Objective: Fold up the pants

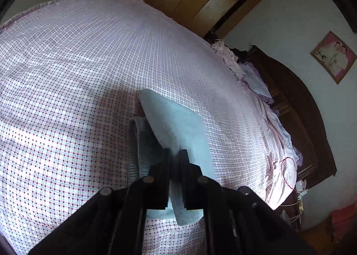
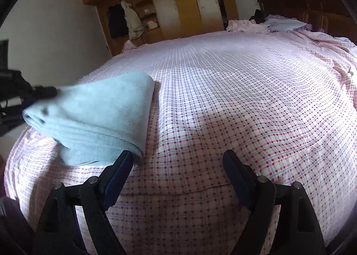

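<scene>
The pants [image 1: 176, 125] are light blue, folded into a thick bundle on the checked bed sheet [image 1: 67, 76]. My left gripper [image 1: 176, 157] is shut on the near end of the pants and lifts that end off the bed. In the right wrist view the pants [image 2: 96, 112] lie at the left, raised at their far left end where the left gripper [image 2: 44, 92] pinches them. My right gripper [image 2: 178, 157] is open and empty just above the sheet [image 2: 223, 99]. Its left fingertip [image 2: 127, 157] is against the pants' near right corner.
Crumpled pink and purple bedding [image 2: 267, 25] lies by the dark wooden headboard [image 2: 312, 5]. A wooden wardrobe [image 2: 178, 3] stands beyond the bed's far edge. A red cord [image 1: 287, 170] lies near the bed's corner. A framed picture [image 1: 332, 56] hangs on the wall.
</scene>
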`<state>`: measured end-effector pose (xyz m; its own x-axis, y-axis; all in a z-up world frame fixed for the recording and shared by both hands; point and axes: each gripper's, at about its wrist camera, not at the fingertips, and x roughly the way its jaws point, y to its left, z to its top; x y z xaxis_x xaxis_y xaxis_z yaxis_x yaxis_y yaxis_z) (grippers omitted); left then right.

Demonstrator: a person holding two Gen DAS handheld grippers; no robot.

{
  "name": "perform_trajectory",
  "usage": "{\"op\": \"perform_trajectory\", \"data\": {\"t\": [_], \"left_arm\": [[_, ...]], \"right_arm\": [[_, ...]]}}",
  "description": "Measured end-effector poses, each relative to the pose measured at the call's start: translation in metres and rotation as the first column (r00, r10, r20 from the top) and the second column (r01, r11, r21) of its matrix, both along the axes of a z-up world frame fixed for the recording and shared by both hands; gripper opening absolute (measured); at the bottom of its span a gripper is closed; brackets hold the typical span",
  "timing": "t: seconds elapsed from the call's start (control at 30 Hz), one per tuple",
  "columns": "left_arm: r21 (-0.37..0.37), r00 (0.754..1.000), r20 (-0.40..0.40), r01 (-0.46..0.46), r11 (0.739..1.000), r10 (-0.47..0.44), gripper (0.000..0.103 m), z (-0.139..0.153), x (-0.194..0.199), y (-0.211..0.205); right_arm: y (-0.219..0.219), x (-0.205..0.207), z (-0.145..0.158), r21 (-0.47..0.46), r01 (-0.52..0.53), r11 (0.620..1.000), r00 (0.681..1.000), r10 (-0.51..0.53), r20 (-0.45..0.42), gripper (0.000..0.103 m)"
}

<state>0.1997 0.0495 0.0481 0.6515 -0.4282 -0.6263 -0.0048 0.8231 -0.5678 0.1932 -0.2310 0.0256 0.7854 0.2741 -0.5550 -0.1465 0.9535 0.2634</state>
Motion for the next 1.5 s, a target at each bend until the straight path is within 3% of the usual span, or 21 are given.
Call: {"op": "perform_trajectory", "data": {"t": [0.23,0.43,0.67,0.77,0.83,0.9,0.97,1.1,1.3,1.5], "left_arm": [[-0.025,0.996,0.042,0.078,0.997,-0.077,0.008,0.035,0.013,-0.029],[0.044,0.982,0.089,0.165,0.985,-0.168,0.008,0.072,0.023,-0.072],[0.033,0.983,0.093,0.156,0.987,-0.158,0.008,0.07,0.021,-0.077],[0.019,0.989,0.104,0.107,0.994,-0.108,0.008,0.067,0.019,-0.065],[0.018,0.992,0.092,0.083,0.996,-0.084,0.008,0.061,0.018,-0.054],[0.011,0.994,0.072,0.081,0.997,-0.082,0.008,0.05,0.017,-0.049],[0.019,0.996,0.059,0.058,0.998,-0.059,0.008,0.037,0.015,-0.046],[0.048,0.998,0.058,0.027,0.999,-0.029,0.008,0.02,0.008,-0.034],[0.016,1.0,0.023,-0.01,1.0,0.01,0.008,-0.013,-0.005,-0.01],[0.04,0.999,0.03,-0.033,0.999,0.032,0.008,-0.024,-0.013,-0.006]], "right_arm": [[0.017,-0.014,0.02,-0.033,-0.041,0.999,0.993,0.045,0.11,0.077],[0.04,-0.015,0.017,-0.11,-0.053,0.993,0.981,0.073,0.182,0.077],[0.057,0.018,0.026,-0.141,-0.017,0.99,0.965,0.053,0.257,0.077],[0.059,0.043,0.015,-0.186,0.001,0.983,0.984,0.033,0.176,0.076],[0.042,0.047,0.008,-0.126,0.033,0.991,0.995,-0.02,0.102,0.075],[0.021,0.042,0.004,-0.032,0.034,0.999,0.996,-0.031,0.082,0.076],[0.017,0.037,0.002,-0.038,0.041,0.998,0.997,-0.038,0.061,0.076],[0.021,0.029,0.0,-0.081,0.021,0.996,0.998,-0.017,0.052,0.076],[0.011,0.013,-0.005,-0.054,-0.023,0.998,1.0,0.024,0.013,0.076],[0.012,-0.003,-0.008,-0.077,-0.044,0.996,0.999,0.045,0.009,0.076]]}}
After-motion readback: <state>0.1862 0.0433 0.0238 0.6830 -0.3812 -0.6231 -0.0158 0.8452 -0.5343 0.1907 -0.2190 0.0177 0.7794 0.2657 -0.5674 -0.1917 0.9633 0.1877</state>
